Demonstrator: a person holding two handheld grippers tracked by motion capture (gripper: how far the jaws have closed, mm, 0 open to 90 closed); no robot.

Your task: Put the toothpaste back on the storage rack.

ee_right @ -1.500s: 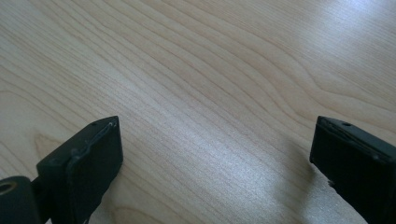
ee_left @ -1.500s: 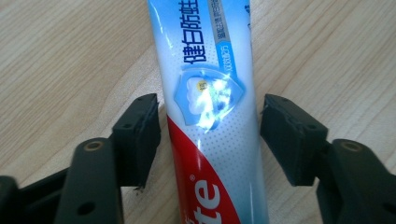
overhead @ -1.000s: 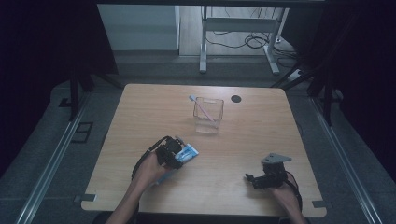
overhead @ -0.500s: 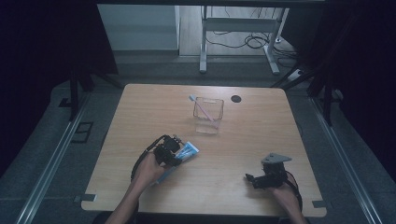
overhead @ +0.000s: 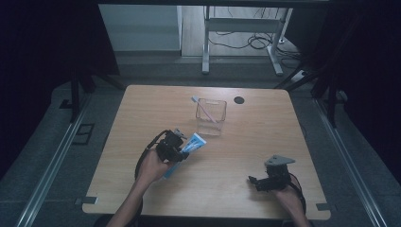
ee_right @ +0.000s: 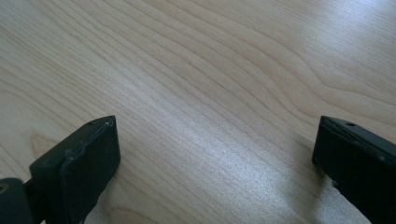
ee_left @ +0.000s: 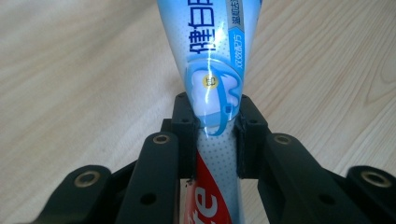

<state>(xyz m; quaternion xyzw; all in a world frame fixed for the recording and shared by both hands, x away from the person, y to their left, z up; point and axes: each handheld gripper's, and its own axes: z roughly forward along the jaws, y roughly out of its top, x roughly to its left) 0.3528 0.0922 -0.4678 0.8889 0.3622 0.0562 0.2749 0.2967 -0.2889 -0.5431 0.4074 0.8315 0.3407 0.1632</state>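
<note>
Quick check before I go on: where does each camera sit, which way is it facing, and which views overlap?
High view: above the person's side, looking forward and down on the wooden table; both forearms, left gripper and right gripper show.
Left gripper view: rides the left gripper, looking along its jaws, shut on the toothpaste tube.
Right gripper view: rides the right gripper, looking along open jaws at bare tabletop.
Shared: high and left gripper views both show the tube; all show the table.

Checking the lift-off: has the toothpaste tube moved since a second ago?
Yes. The toothpaste tube, clamped in the left gripper whose jaws just closed, has shifted slightly toward the clear cup.
</note>
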